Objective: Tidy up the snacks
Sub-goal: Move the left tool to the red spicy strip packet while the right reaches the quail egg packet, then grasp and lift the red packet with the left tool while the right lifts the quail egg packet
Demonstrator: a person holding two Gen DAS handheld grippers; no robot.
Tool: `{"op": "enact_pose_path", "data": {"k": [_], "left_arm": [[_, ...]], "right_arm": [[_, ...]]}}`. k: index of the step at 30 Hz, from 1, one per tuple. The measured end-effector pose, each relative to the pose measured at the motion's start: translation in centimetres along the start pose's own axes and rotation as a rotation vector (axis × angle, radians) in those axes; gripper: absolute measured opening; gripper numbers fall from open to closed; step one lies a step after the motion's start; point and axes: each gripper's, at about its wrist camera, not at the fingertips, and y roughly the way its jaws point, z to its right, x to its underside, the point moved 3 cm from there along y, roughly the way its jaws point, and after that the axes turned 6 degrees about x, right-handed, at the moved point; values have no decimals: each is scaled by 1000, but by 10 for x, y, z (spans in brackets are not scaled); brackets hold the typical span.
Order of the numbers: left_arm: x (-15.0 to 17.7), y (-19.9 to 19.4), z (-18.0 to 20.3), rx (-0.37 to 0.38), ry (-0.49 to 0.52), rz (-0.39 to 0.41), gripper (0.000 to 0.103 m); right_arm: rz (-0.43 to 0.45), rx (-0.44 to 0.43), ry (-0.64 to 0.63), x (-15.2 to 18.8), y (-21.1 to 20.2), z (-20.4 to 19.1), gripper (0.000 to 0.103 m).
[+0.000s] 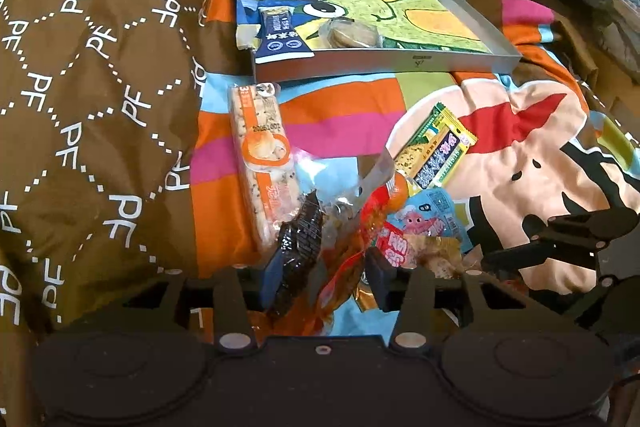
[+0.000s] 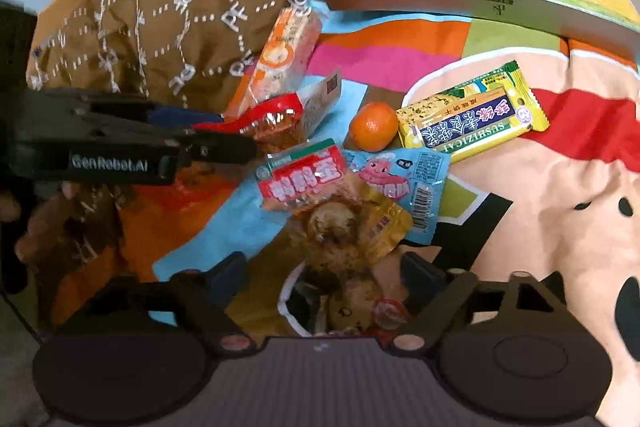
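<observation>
**Two grabs in one snack pile: watch for a tangle**

Left wrist view: the left hand-held gripper has its jaws narrowed around a red-and-clear snack pouch on the bed's colourful sheet, with a dark packet crowding the left pad. The risk is two wrappers lifting together, or slick film slipping out. The tray with the green cartoon lining lies beyond, already holding a blue bar and a round cake.

Right wrist view: the right hand-held gripper stands spread around a crumpled yellow pouch, pads apparently not pressing. The mandarin could roll if nudged. The red-labelled pack overlaps the pouch and could drag along.
</observation>
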Motion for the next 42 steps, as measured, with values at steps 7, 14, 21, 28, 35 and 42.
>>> {"op": "enact_pose_path", "data": {"k": [7, 14, 21, 28, 35, 42], "left_arm": [[6, -1, 21, -35, 180, -2, 29], [7, 12, 0, 25, 4, -83, 23], [13, 12, 14, -15, 106, -64, 18], [16, 1, 22, 12, 82, -26, 13], [15, -9, 30, 30, 84, 35, 13], [15, -18, 40, 16, 148, 126, 13]], "right_arm": [[-26, 65, -23, 9, -2, -5, 71], [-34, 61, -11, 10, 5, -5, 73], [-51, 66, 7, 11, 9, -6, 59], [-13, 138, -66, 17, -2, -22, 49], [49, 330, -266, 24, -6, -52, 46], [130, 560, -423, 24, -6, -58, 46]]}}
